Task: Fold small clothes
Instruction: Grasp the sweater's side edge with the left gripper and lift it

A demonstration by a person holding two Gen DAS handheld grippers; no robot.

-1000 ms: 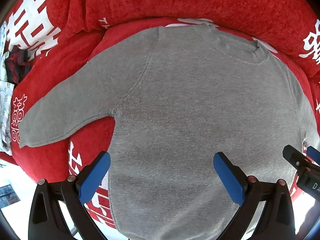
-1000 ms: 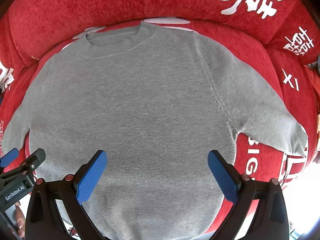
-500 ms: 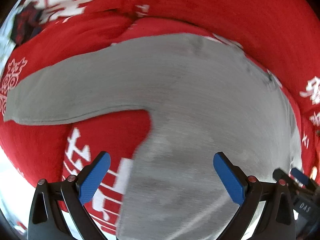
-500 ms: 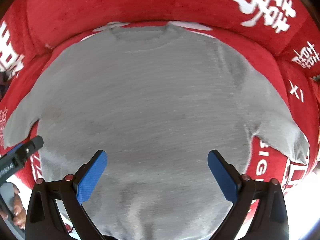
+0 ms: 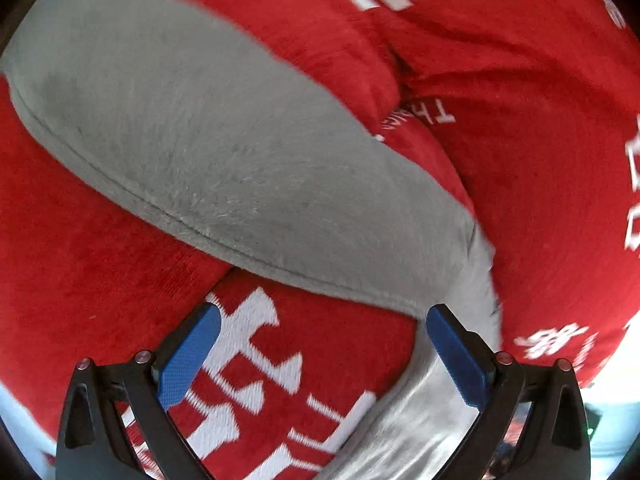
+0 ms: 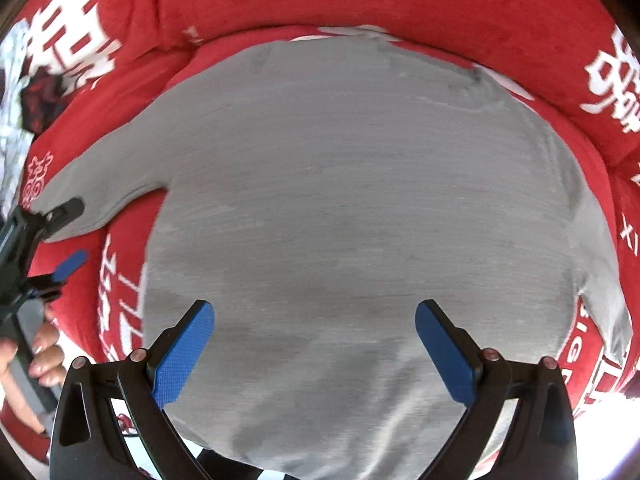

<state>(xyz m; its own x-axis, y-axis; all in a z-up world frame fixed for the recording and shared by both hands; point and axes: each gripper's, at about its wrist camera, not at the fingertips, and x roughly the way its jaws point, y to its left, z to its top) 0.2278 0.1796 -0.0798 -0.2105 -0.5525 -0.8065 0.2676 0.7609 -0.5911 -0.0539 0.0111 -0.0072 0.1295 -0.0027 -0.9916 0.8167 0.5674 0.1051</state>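
Left wrist view shows the left gripper (image 5: 322,354) with its fingers (image 5: 188,358) spread wide and holding nothing. Ahead of them the sleeve (image 5: 208,140) of the grey sweater (image 6: 352,216) lies flat on the red sofa (image 5: 520,160). Its long axis runs on a slant from the cuff at the upper left down to the armpit, which sits just beyond the right finger. Under the gap between the fingers there is only red cover with white print, so the sleeve lies forward and to the left of the grip, near but not yet between the fingers.

Right wrist view shows the left gripper (image 6: 66,240) at the far left edge, close by the sleeve end, though touch cannot be told. Across to the right, the sweater is spread face up with its collar toward the sofa back and its hem toward the camera. The right gripper (image 6: 316,344) hovers over the lower body, fingers (image 6: 182,356) wide apart and empty.

Judging by this, the left gripper is much nearer the left sleeve, and a sleeve fold would carry it rightward across the body.
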